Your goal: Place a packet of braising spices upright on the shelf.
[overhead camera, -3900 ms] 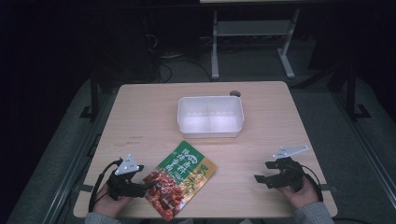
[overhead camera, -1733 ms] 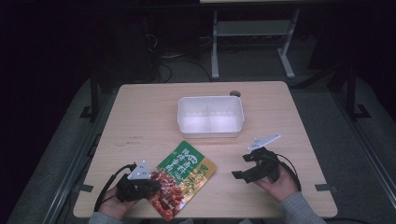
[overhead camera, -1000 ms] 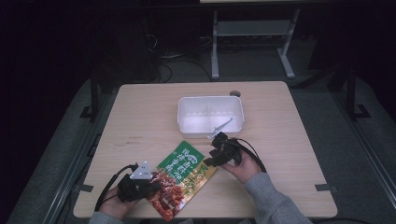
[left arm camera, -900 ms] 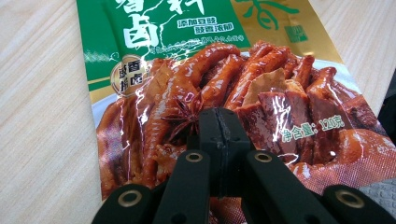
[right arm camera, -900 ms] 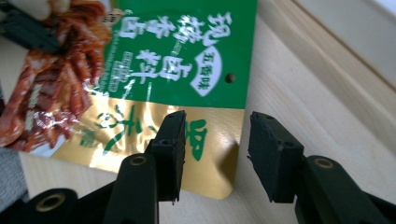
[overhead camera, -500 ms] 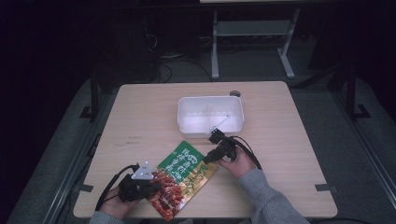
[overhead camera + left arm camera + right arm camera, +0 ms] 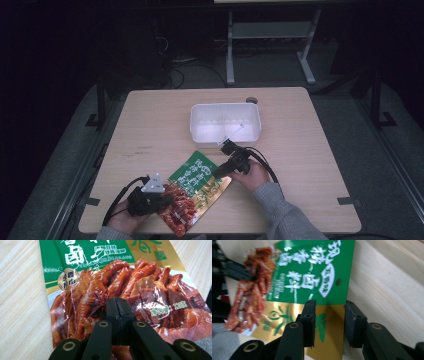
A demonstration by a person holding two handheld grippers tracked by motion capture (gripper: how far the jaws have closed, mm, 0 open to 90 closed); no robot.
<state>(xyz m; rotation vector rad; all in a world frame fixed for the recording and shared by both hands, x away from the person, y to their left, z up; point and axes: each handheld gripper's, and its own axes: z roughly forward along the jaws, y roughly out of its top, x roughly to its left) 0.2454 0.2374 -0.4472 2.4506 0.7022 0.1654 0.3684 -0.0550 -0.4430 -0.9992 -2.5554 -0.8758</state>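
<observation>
A green, gold and red snack packet point(image 7: 197, 187) lies flat near the table's front edge. My left gripper point(image 7: 167, 200) is shut, and its joined tips point(image 7: 117, 302) rest on the red picture of the packet point(image 7: 112, 277); I see no foil between them. My right gripper point(image 7: 217, 172) reaches in from the right. Its jaws point(image 7: 330, 307) have just been closing and stand apart astride the packet's gold border point(image 7: 329, 340), with the pads clear of the foil. The left gripper point(image 7: 239, 271) shows at the far end of the packet in the right gripper view.
A white rectangular tub point(image 7: 225, 106) stands just behind the right gripper, toward the back of the wooden table point(image 7: 150, 130). A small round disc point(image 7: 251, 100) lies beyond the tub. A cable point(image 7: 265, 165) trails from the right gripper.
The right gripper has come from the table's right side to the packet's right edge and sunk a little onto it. Its jaws have narrowed. The left gripper and the packet have stayed put.
</observation>
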